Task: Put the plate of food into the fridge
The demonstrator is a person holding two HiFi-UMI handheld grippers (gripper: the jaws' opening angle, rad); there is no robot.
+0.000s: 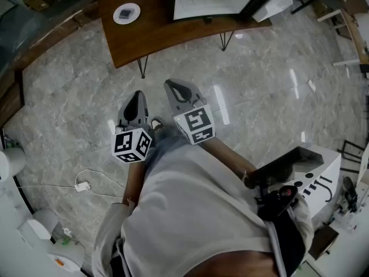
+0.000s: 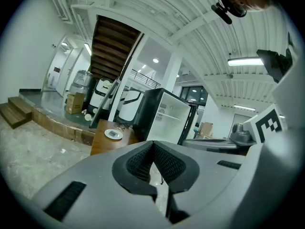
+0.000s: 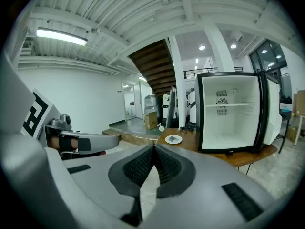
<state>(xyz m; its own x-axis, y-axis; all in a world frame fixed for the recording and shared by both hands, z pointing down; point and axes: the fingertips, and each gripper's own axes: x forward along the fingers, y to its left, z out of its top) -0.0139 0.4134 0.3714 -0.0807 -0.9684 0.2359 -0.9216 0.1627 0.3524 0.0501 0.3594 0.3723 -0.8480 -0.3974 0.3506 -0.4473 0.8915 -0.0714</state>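
A white plate of food [image 1: 126, 12] rests on the brown wooden table [image 1: 155, 27] far ahead of me; it also shows as a small plate [image 3: 173, 139] beside the fridge and as the plate [image 2: 113, 134] in the left gripper view. The small fridge [image 3: 232, 113] stands on that table with its door open and its white inside bare; the fridge [image 2: 167, 116] appears in the left gripper view too. My left gripper [image 1: 137, 100] and right gripper [image 1: 174, 86] are held side by side above the marble floor, well short of the table. Both are shut with nothing between the jaws.
A marble floor [image 1: 259, 85] lies between me and the table, whose thin metal legs [image 1: 226, 40] stand at its near edge. A white cable and plug [image 1: 82, 186] lie on the floor at left. White equipment [image 1: 311, 178] stands at right, wooden steps [image 2: 14, 112] at far left.
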